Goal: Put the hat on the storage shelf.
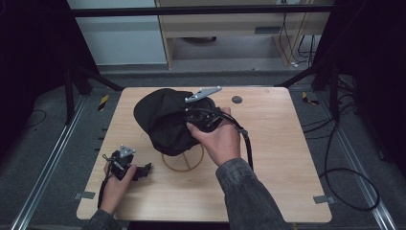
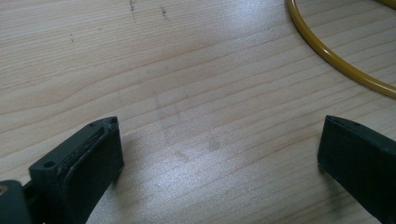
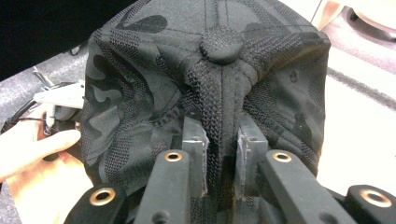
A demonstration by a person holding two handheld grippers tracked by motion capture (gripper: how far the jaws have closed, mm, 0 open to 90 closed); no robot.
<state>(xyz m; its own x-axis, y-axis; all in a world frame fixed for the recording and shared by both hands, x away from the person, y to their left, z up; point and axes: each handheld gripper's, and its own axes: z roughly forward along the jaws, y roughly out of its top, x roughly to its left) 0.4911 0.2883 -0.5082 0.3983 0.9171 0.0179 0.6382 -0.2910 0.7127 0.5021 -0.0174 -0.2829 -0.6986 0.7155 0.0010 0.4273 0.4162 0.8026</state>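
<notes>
Cap hanging by a pinch

Right tool pinches just a fold of the black cap; it could slip. Left tool, spread, rests near the surface's front-left corner.

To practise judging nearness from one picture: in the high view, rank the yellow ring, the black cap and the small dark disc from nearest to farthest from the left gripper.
1. Yellow ring: just right of the left gripper, flat on the table.
2. Black cap: up and right, above the ring, pinched by the right gripper.
3. Small dark disc: near the table's far edge.
</notes>
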